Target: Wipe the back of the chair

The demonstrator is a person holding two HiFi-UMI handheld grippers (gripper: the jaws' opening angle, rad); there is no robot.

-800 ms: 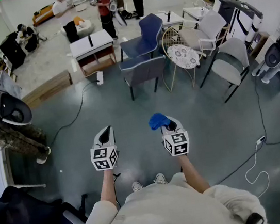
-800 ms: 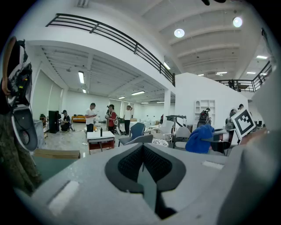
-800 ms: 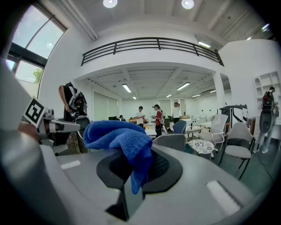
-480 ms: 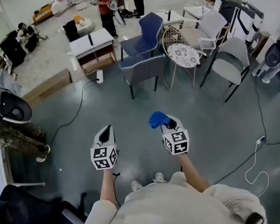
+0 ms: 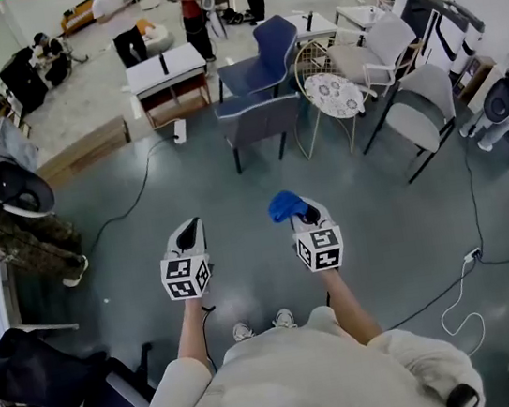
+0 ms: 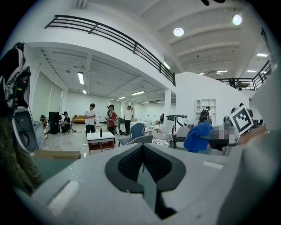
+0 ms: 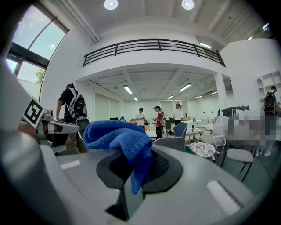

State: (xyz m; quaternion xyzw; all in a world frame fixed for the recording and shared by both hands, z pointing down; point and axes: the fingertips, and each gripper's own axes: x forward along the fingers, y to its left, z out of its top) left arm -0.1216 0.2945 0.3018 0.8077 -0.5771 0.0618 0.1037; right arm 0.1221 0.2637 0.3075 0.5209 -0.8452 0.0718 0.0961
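The left gripper (image 5: 190,228) and the right gripper (image 5: 299,218) are held side by side above the dark floor (image 5: 122,265), in front of the person's body; they are apart from each other and point forward toward a group of chairs. In the left gripper view the left gripper (image 6: 142,166) is seen with its jaws brought together and nothing between them. In the right gripper view the right gripper (image 7: 133,176) is seen clamped on a blue cloth (image 7: 117,137); the cloth is bunched above the jaws and one fold hangs down between them. From the head view the blue cloth (image 5: 284,206) is seen as a crumpled lump at the tip of the right gripper.

The grey chair (image 5: 259,119) stands well apart from both grippers, across the open floor, with its back turned toward the person; it is touched by neither gripper nor cloth. A blue chair (image 5: 263,54) is placed just behind it, and a round patterned side table (image 5: 334,99) just beside it on the right. The grey chair (image 7: 170,143) is also visible beyond the cloth in the right gripper view.
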